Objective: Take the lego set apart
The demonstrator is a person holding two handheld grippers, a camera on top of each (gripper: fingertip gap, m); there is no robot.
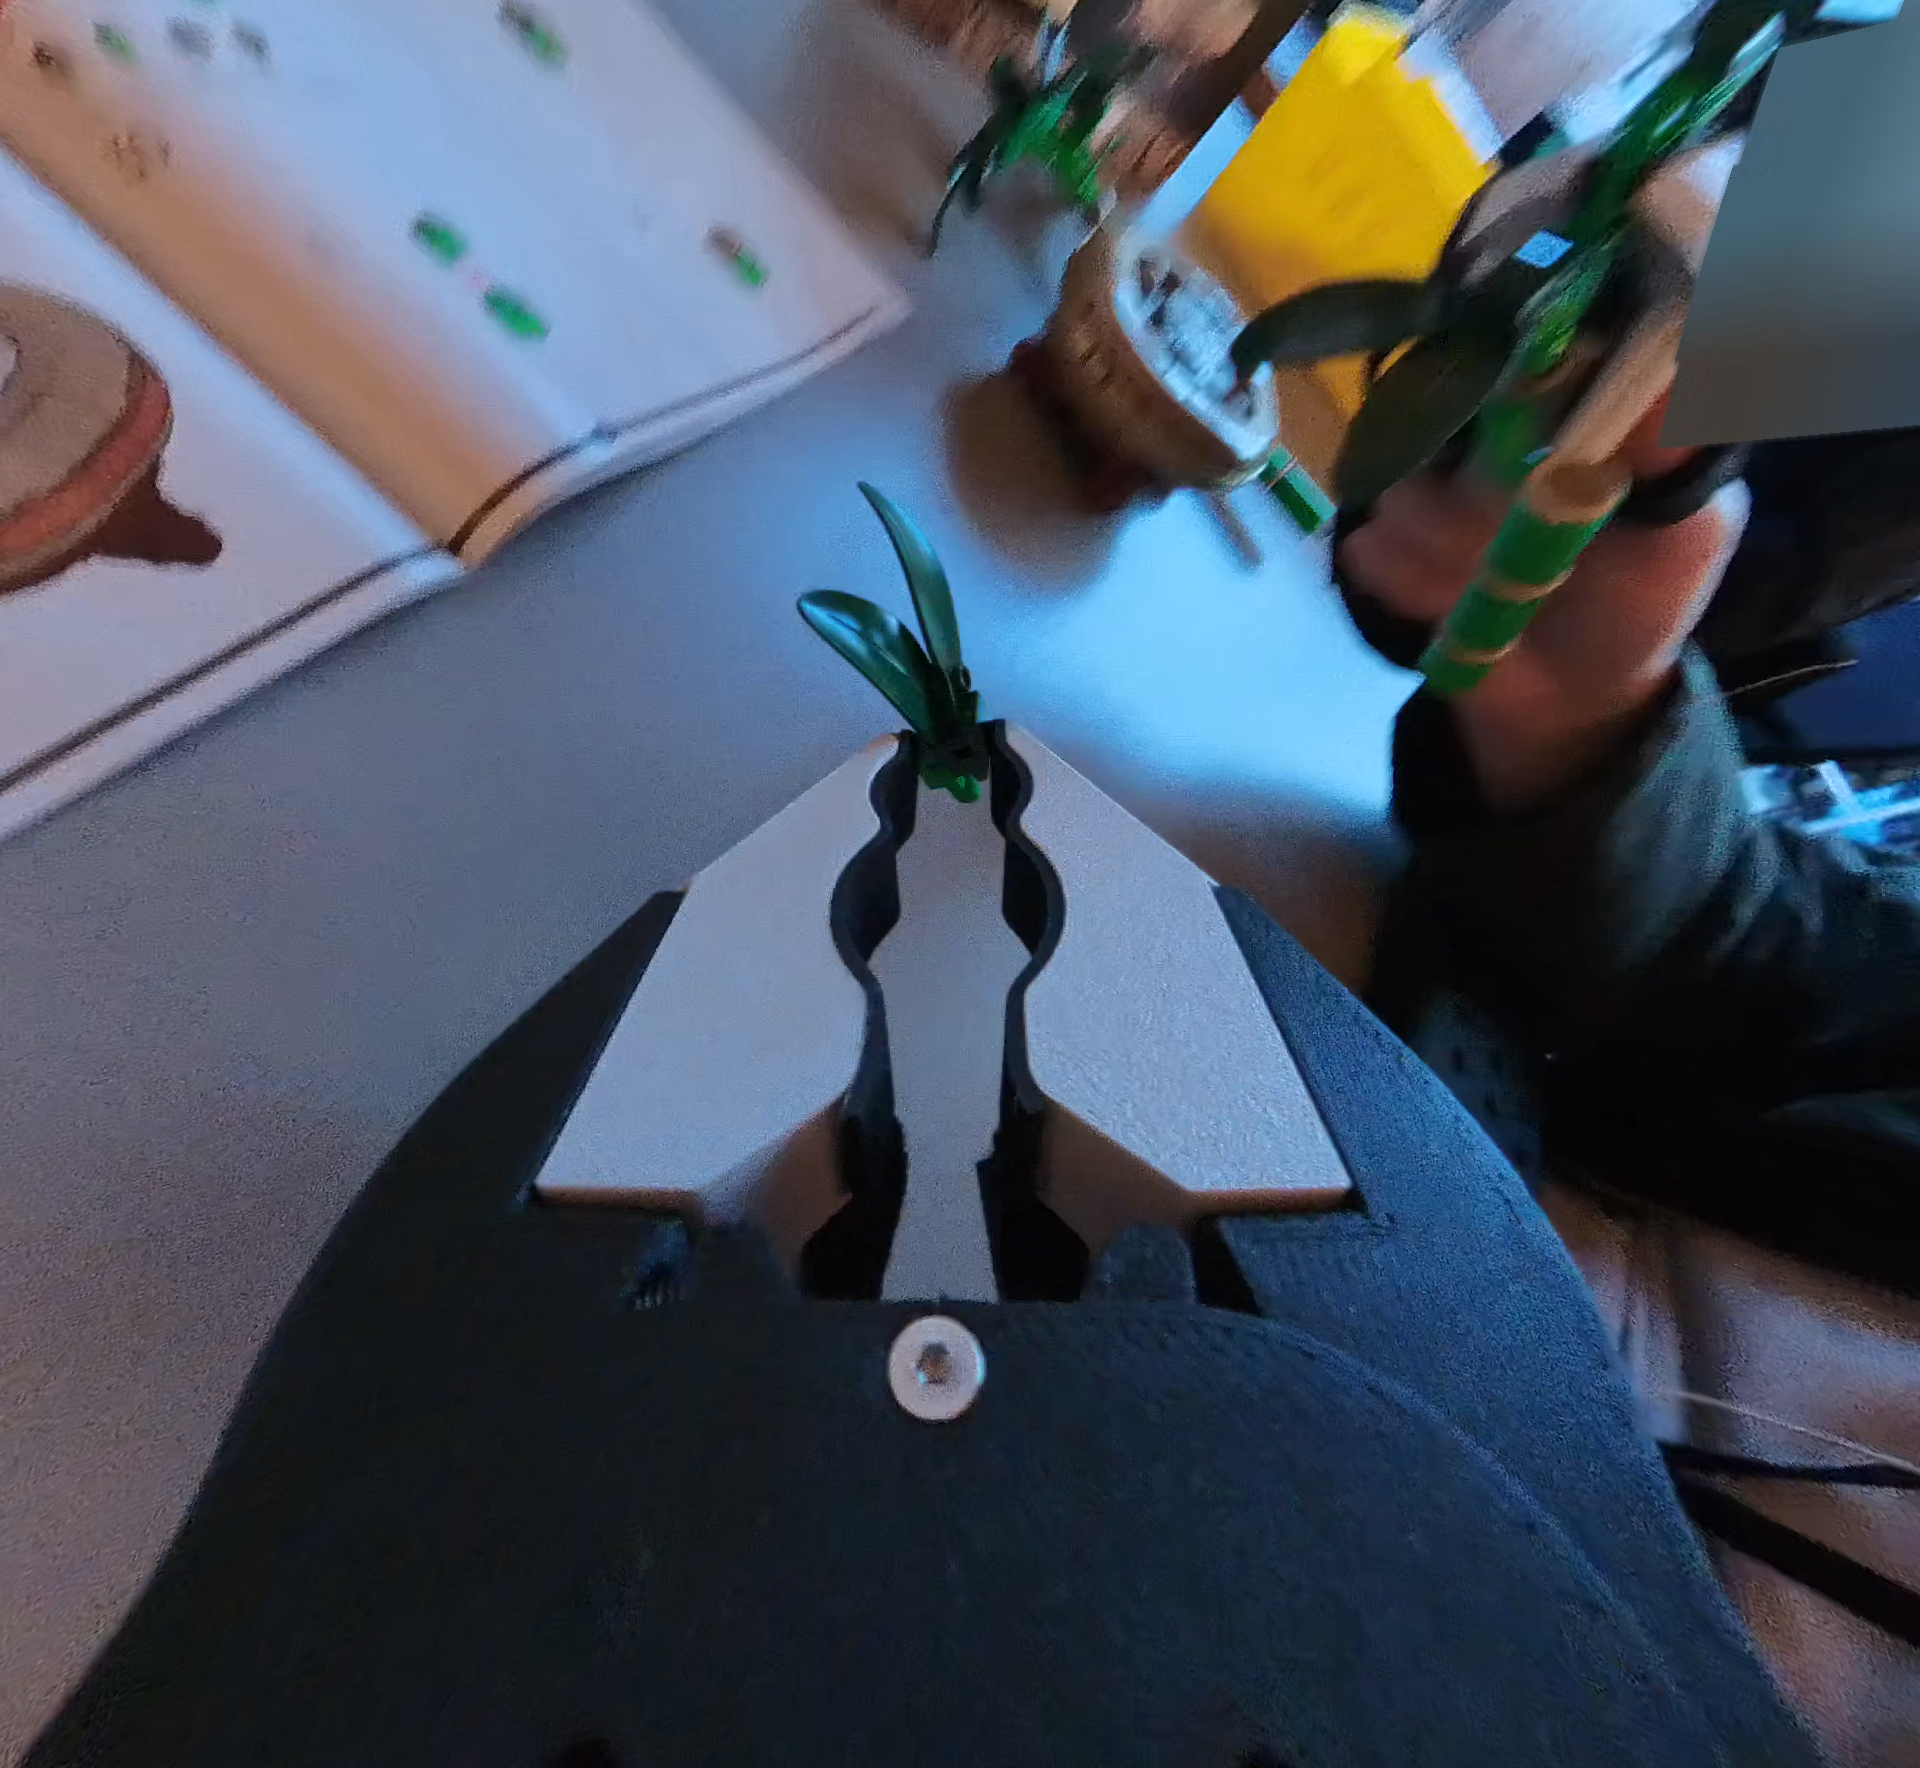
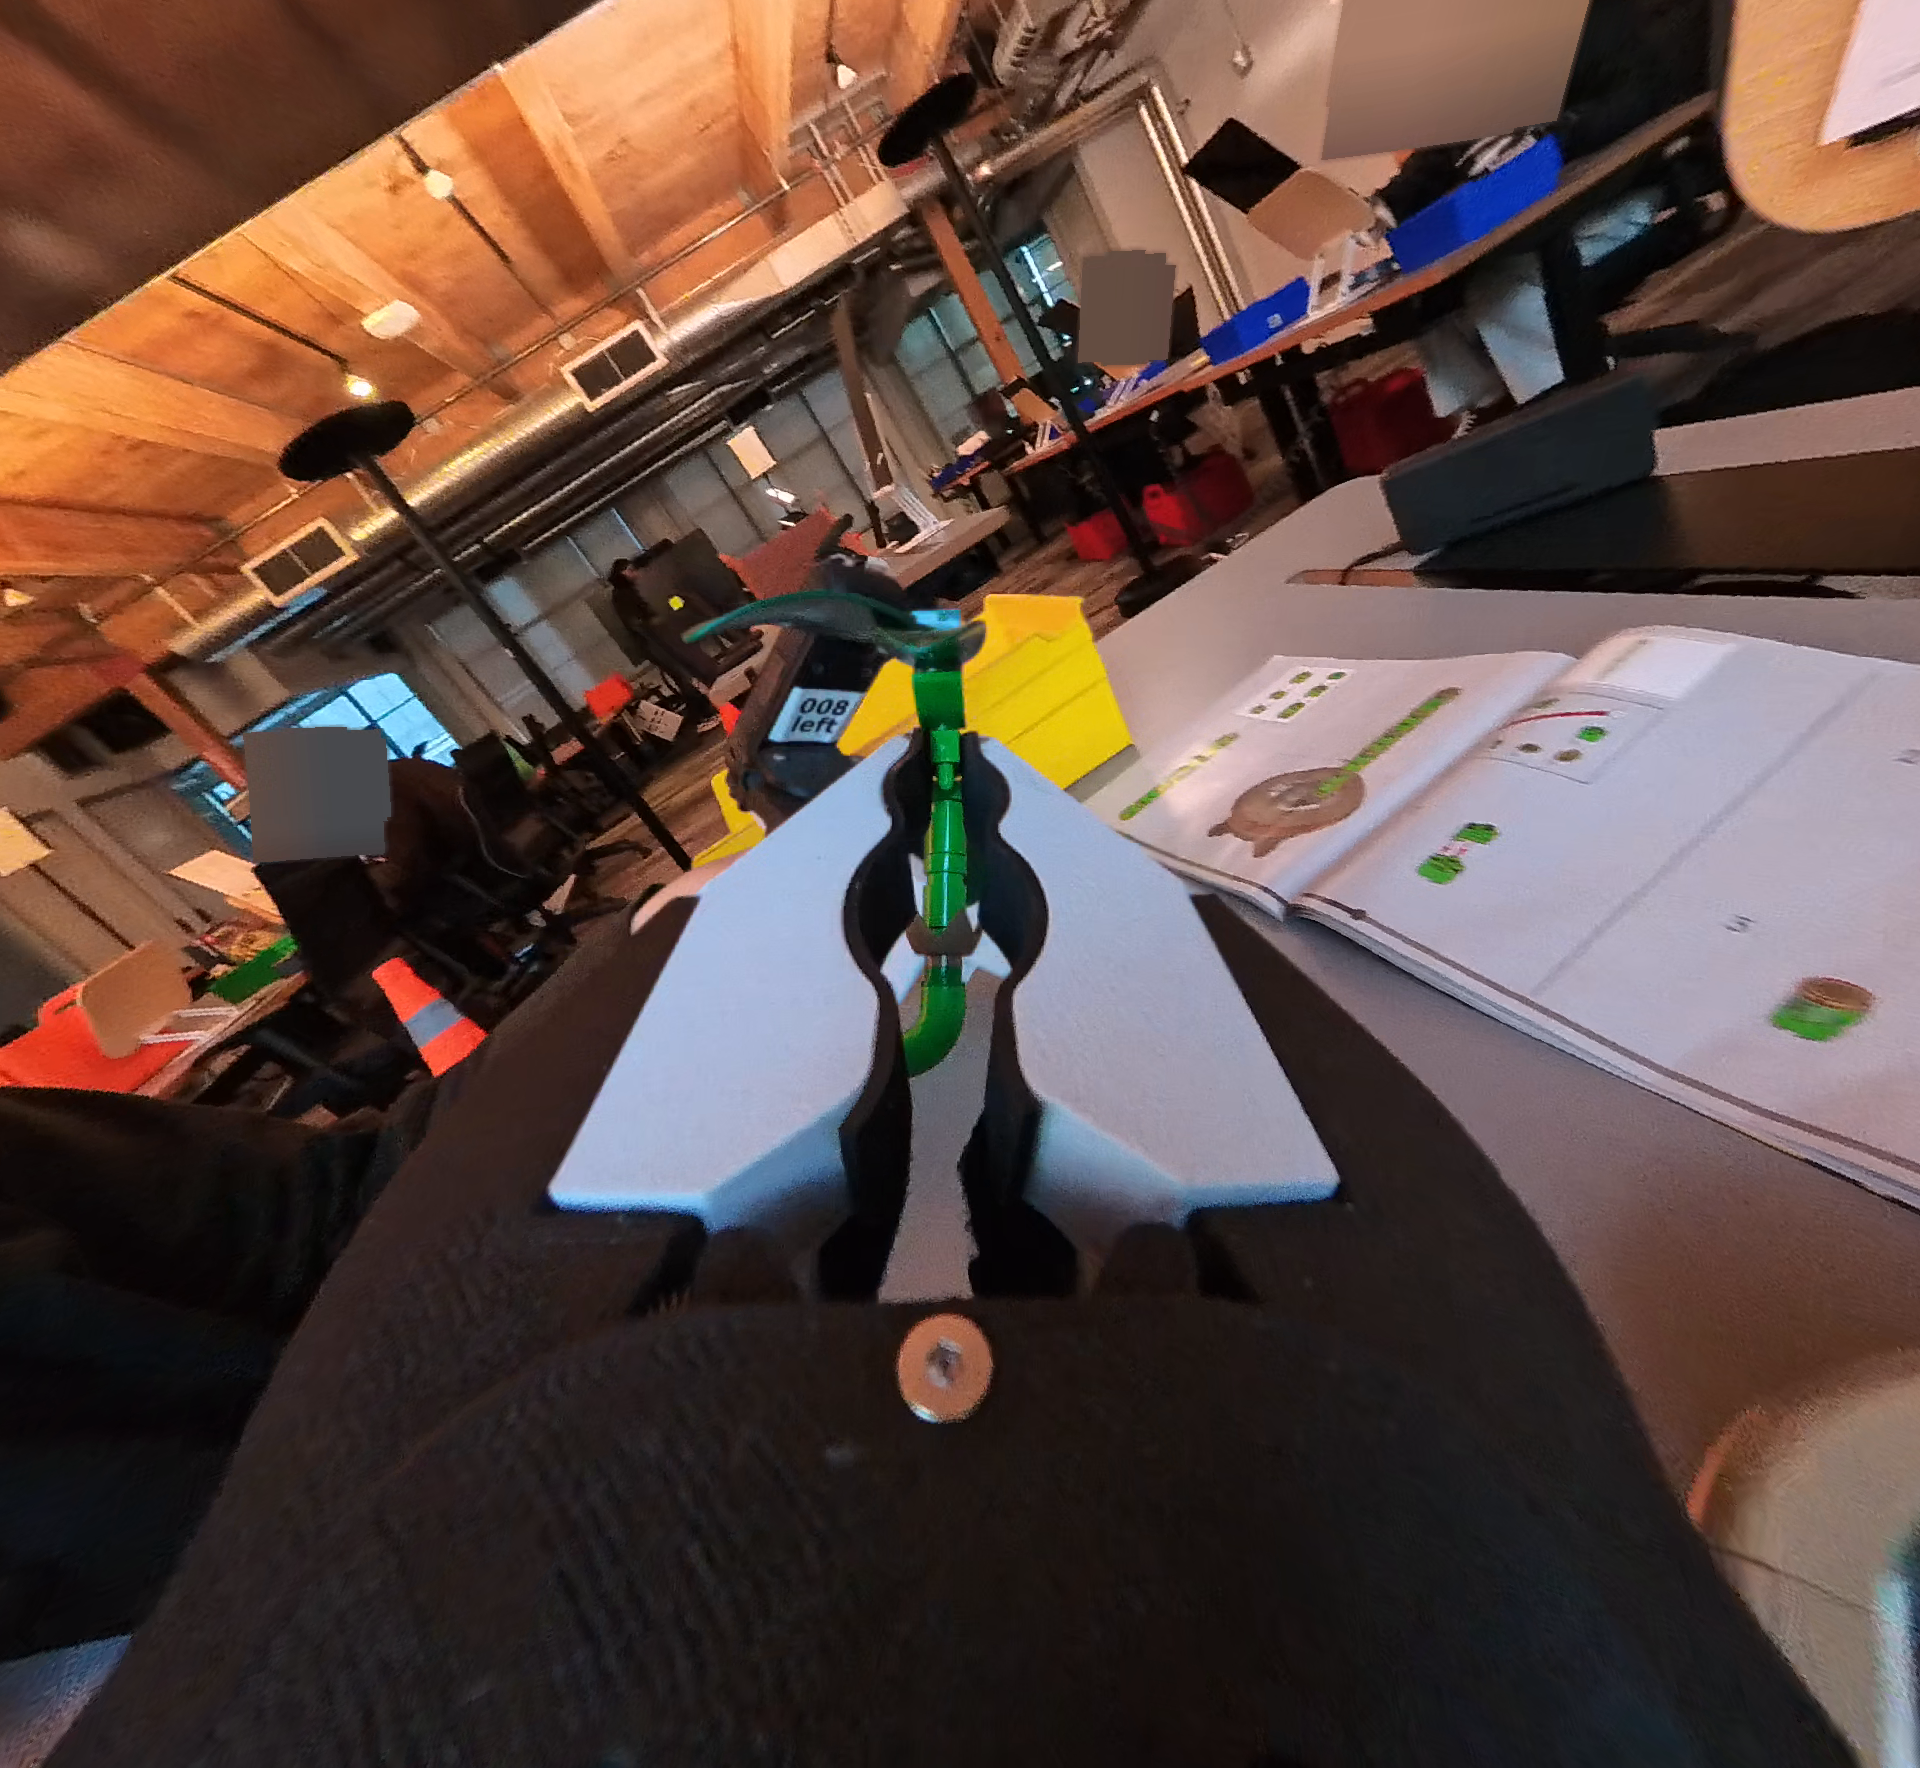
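My left gripper (image 1: 951, 747) is shut on a small green lego leaf piece (image 1: 914, 638). Its two dark green leaves stick up past the fingertips, above the grey table. My right gripper (image 2: 945, 752) is shut on a green segmented lego stalk (image 2: 948, 845) that runs along the gap between its fingers. Dark leaves (image 2: 821, 619) sit at the stalk's top. The stalk also shows in the left wrist view (image 1: 1507, 575), blurred, at the upper right and apart from the leaf piece. The left gripper (image 2: 800, 731) shows just beyond the stalk in the right wrist view.
An open instruction booklet (image 1: 416, 212) lies on the table (image 1: 312, 991); it also shows in the right wrist view (image 2: 1558, 835). A yellow bin (image 2: 1018, 690) stands behind the grippers. A blurred brown round base with green plant parts (image 1: 1091, 336) stands near the bin. My hands' fingertips stand some 15 centimetres from each other.
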